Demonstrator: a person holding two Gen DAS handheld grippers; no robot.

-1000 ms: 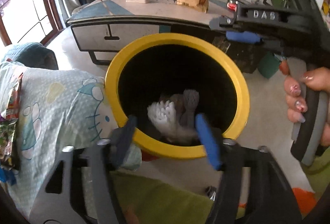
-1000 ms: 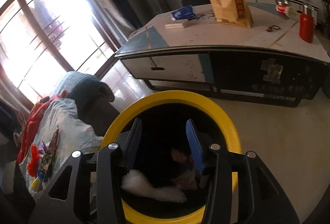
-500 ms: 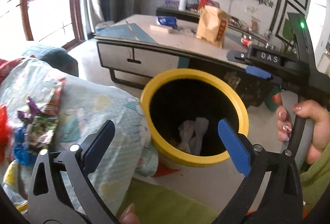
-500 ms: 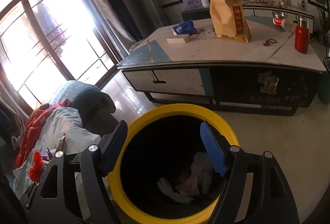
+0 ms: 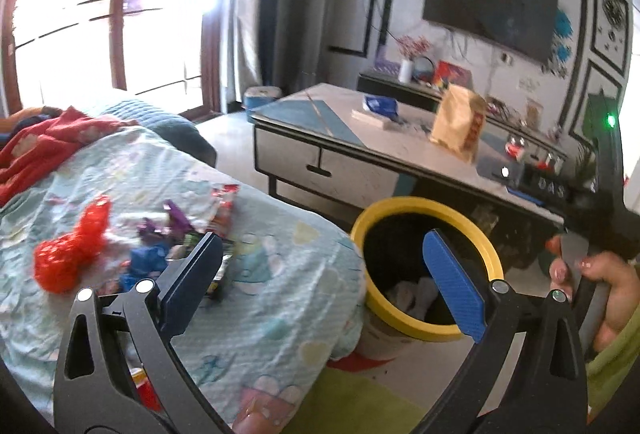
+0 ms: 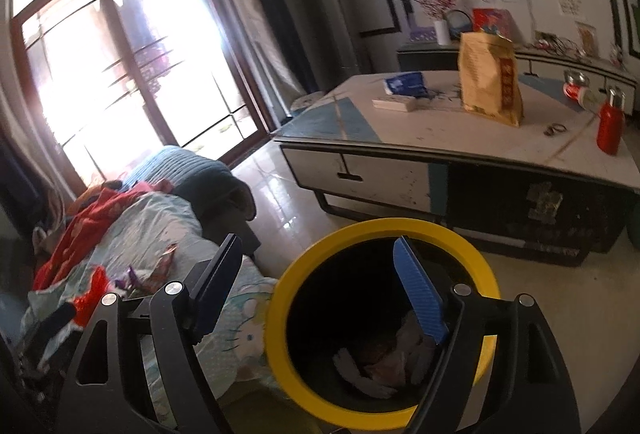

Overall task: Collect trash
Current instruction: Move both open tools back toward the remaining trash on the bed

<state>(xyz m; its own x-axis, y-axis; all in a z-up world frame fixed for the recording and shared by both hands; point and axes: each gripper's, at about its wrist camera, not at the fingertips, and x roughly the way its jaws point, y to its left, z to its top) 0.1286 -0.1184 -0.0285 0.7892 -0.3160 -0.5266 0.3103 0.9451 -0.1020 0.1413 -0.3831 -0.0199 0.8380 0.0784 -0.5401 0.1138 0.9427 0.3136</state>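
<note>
A black bin with a yellow rim [image 5: 420, 203] [image 6: 384, 226] stands on the floor beside a bed. Crumpled white trash [image 5: 412, 296] [image 6: 372, 382] lies at its bottom. My left gripper [image 5: 320, 246] is wide open and empty, raised between the bed and the bin. On the bed sheet lie loose wrappers [image 5: 176, 226] [image 6: 132, 278] and a red net ball [image 5: 68, 258]. My right gripper [image 6: 318, 246] hangs above the bin's near-left rim, jaws opening, nothing between them. A hand [image 5: 608, 278] grips the right tool at the right edge of the left wrist view.
A low table with drawers [image 5: 360, 170] [image 6: 500, 154] stands behind the bin, bearing a tan paper bag [image 5: 458, 126] [image 6: 490, 82] and a red bottle [image 6: 610, 122]. The light-blue sheet [image 5: 260, 274] covers the bed at left. A green cloth [image 5: 360, 406] lies below.
Both grippers have risen and drawn back from the bin's mouth, and their jaws have spread wider. The left view has swung left, bringing the wrappers on the bed into sight.
</note>
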